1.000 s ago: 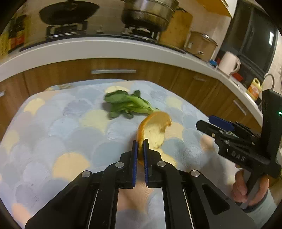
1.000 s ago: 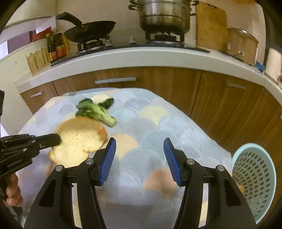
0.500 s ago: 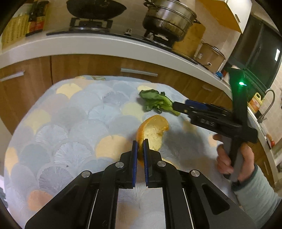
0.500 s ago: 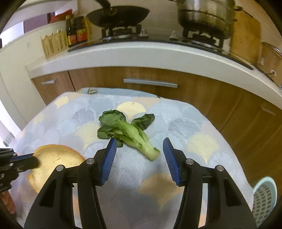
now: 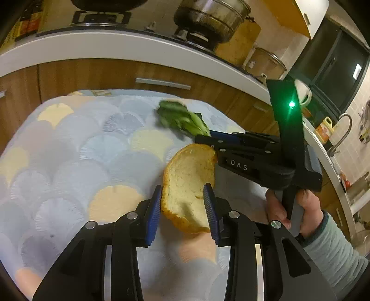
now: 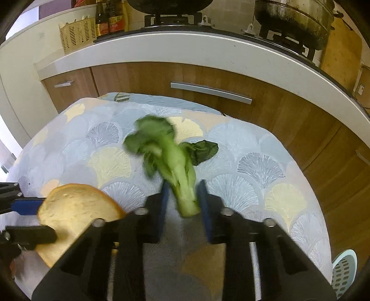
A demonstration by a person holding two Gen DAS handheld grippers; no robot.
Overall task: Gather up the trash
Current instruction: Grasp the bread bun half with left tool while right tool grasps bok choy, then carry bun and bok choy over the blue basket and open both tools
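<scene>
Bread slice (image 5: pixel 188 185) between opening left jaws, right jaws closing on greens (image 6: pixel 178 171)

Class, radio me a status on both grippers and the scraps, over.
Left gripper opening, bread slice between pads. Right gripper closing on greens. Bin at table's edge, nothing blocking.

cloth (image 6: pixel 111 136): fan-patterned, blue and yellow, covers table | counter (image 6: pixel 208 51): white edge, wood cabinets (image 6: pixel 143 76) below, metal handle (image 6: pixel 210 92) | stove: steel pot (image 5: pixel 212 16) at right, dark pan (image 6: pixel 171 4) at left | yellow basket (image 6: pixel 77 32) beside sauce bottles (image 6: pixel 111 18) | faucet (image 5: pixel 342 134) far right
</scene>
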